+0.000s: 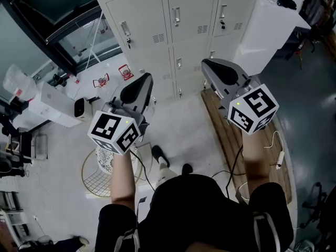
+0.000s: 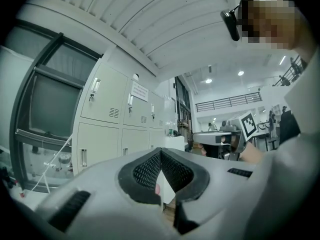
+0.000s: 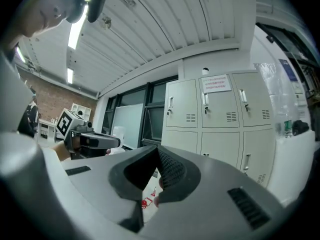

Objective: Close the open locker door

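The bank of lockers [image 1: 189, 20] is standing ahead of both claws, well apart from them, and both are pointing roughly toward it. The right gripper view is showing six doors, three across & two high, all looking flush (which one is the open door I cannot tell from any view). A white cabinet [image 1: 268, 30] is sitting just right of the lockers and hiding their lower right corner. The head view is cutting off the top row. A wooden board [image 1: 223, 146] is lying on the floor, showing beneath the right claw [image 1: 206, 64] in the head view. A round wire stool [image 1: 97, 177] is standing on the floor below the left claw [image 1: 146, 79], partly hidden by the person's arm. Two small red things [image 1: 100, 81] are lying on the floor nr the lockers, too small to identify. Both claws are sitting w/ jaws pressed together at the tips, gripping nothing.
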Tool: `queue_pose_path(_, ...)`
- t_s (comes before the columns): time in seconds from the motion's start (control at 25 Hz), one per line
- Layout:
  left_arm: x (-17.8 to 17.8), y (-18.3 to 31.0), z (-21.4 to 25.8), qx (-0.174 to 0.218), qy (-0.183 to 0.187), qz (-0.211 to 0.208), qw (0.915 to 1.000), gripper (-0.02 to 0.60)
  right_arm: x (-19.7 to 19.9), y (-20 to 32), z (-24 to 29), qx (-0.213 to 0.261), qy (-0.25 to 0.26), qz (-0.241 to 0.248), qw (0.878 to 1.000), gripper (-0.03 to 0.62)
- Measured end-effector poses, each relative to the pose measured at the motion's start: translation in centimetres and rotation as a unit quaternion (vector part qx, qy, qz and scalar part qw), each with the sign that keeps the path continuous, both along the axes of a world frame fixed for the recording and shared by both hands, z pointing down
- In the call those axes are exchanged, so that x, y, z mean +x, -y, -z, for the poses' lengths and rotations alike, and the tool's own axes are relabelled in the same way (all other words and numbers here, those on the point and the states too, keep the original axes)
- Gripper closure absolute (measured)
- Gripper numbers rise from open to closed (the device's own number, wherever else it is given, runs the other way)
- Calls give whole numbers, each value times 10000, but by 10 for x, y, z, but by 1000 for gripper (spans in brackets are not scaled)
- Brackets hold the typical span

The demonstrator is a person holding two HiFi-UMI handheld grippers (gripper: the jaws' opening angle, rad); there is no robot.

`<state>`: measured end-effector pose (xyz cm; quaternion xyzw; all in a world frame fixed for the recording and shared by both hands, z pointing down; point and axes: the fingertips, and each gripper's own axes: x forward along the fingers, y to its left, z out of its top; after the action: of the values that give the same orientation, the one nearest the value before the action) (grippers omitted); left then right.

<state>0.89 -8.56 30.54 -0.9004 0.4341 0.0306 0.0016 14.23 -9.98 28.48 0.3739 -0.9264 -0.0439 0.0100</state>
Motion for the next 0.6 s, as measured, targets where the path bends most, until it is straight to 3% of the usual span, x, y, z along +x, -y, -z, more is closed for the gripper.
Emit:
queue_pose_path(0.16, -6, -14, -7, 106, 57, 92, 9999, 565, -7, -10, -13, -35, 164, 91, 9998, 589)
queue_pose_path(0.36, -12, -23, -28, -54, -8, 75, 10000, 565, -17, -20, -40, -143, 276, 86, 9995, 589)
queue_pose_path(0.6, -16, -32, -39, -41, -92, 96, 9999, 565, -33, -34, -58, -111, 145, 344, 9992, 589)
